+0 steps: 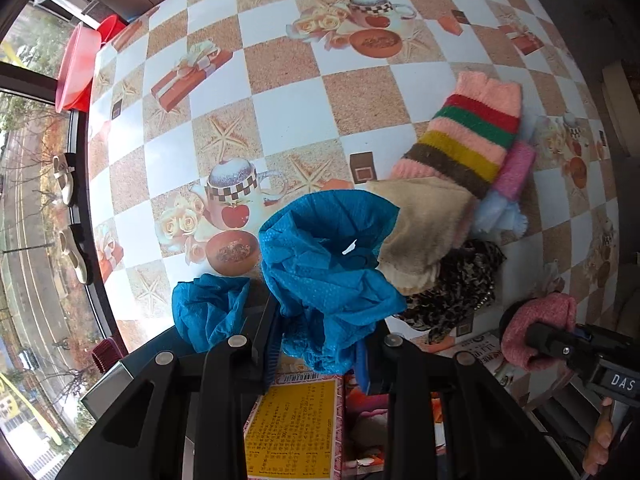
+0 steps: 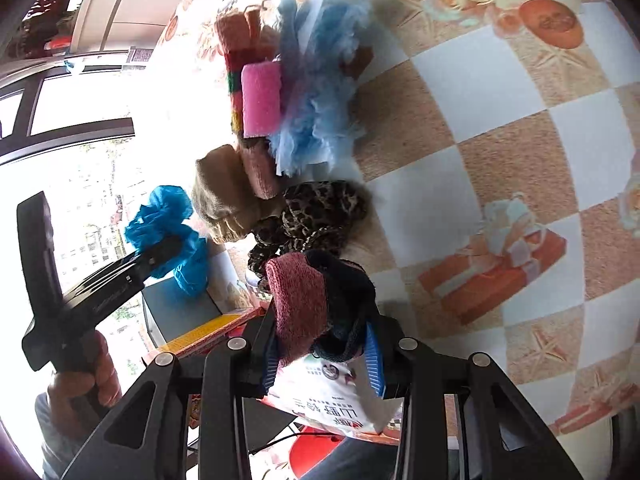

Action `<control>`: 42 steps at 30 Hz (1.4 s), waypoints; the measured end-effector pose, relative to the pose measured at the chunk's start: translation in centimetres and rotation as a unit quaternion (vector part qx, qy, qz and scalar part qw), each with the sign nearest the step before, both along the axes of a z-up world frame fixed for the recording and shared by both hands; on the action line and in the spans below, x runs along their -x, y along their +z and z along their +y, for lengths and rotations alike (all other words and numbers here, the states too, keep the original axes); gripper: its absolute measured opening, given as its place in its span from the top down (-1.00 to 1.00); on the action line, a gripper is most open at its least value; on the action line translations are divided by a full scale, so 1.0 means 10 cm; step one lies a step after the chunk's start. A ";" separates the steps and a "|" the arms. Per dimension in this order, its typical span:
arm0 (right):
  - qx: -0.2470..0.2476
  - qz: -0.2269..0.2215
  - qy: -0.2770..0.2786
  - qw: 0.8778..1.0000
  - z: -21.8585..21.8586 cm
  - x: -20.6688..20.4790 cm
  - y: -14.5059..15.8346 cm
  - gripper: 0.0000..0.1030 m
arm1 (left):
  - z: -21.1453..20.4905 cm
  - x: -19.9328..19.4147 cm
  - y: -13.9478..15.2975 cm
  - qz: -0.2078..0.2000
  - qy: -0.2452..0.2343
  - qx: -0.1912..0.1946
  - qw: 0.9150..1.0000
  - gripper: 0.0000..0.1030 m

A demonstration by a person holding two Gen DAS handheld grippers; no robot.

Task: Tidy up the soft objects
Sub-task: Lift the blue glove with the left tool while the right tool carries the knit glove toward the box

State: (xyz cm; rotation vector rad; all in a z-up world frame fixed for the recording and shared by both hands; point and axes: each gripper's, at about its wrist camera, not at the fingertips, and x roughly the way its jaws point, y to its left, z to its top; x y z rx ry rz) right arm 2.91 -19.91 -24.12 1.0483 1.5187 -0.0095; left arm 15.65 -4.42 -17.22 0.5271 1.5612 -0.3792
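My left gripper (image 1: 320,344) is shut on a crumpled blue cloth (image 1: 332,272) and holds it above the table's near edge. It also shows in the right wrist view (image 2: 168,232). My right gripper (image 2: 324,340) is shut on a pink and dark knitted sock (image 2: 320,300); it also shows in the left wrist view (image 1: 536,328). A pile of soft things lies on the table: a striped pink sock (image 1: 464,136), a beige cloth (image 1: 424,232), a leopard-print cloth (image 1: 460,284), a pink sponge-like piece (image 2: 262,100) and a light blue fluffy piece (image 2: 316,80).
The table carries a chequered cloth (image 1: 280,60) printed with teapots. A box with a yellow label (image 1: 296,420) sits below the table's near edge. A red basin (image 1: 76,68) stands beyond the far left edge, by a window.
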 end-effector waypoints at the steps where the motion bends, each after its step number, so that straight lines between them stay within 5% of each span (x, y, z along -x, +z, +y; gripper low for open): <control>1: 0.005 -0.001 -0.001 1.000 -0.03 0.03 0.02 0.29 | -0.05 0.03 0.06 -0.005 -0.001 0.005 1.000 0.37; 5: 0.018 -0.005 -0.008 1.000 -0.05 0.04 0.08 0.28 | -0.09 0.27 0.33 -0.013 -0.012 0.026 1.000 0.37; 24: 0.103 0.021 0.009 0.994 -0.09 0.72 0.32 0.28 | -0.12 1.37 0.63 -0.019 -0.120 0.100 0.988 0.37; 32: 0.115 0.043 0.025 0.992 0.29 1.05 0.38 0.28 | 0.17 1.89 0.71 -0.011 -0.178 0.115 0.977 0.37; 42: 0.119 0.037 0.074 0.989 1.00 1.18 0.53 0.28 | 0.70 2.19 0.78 -0.018 -0.189 0.135 0.972 0.37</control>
